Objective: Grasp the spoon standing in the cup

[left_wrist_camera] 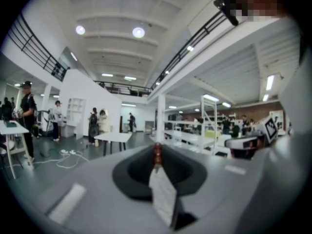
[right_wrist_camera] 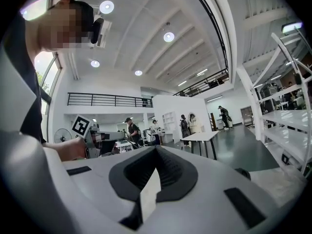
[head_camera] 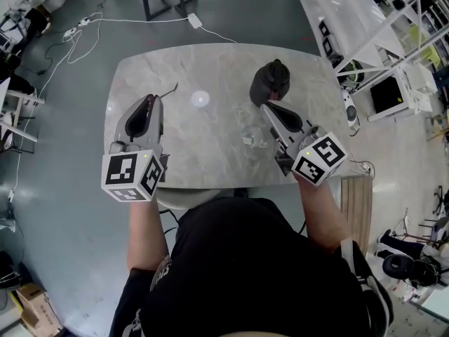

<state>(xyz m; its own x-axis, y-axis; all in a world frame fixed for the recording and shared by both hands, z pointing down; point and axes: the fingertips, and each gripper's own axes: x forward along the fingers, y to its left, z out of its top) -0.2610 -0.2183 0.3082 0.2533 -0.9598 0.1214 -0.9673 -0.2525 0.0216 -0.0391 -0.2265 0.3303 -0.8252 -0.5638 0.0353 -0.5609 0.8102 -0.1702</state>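
In the head view my left gripper (head_camera: 156,98) rests over the left part of the marble table (head_camera: 210,69). A thin dark spoon (head_camera: 168,90) sticks out past its tips. In the left gripper view the jaws (left_wrist_camera: 157,161) are closed on a slim stem with a reddish-brown end (left_wrist_camera: 157,151), which I take for the spoon. My right gripper (head_camera: 266,106) points at a dark round cup-like vessel (head_camera: 270,83) and its tip is just short of it. Its jaws (right_wrist_camera: 155,156) meet with nothing between them. Whether anything is in the vessel I cannot tell.
A faint clear glass item (head_camera: 252,136) lies on the table beside the right gripper. A bright ceiling-light reflection (head_camera: 200,98) shows mid-table. Cables (head_camera: 84,30) run over the floor behind the table, and shelving (head_camera: 393,55) stands to the right.
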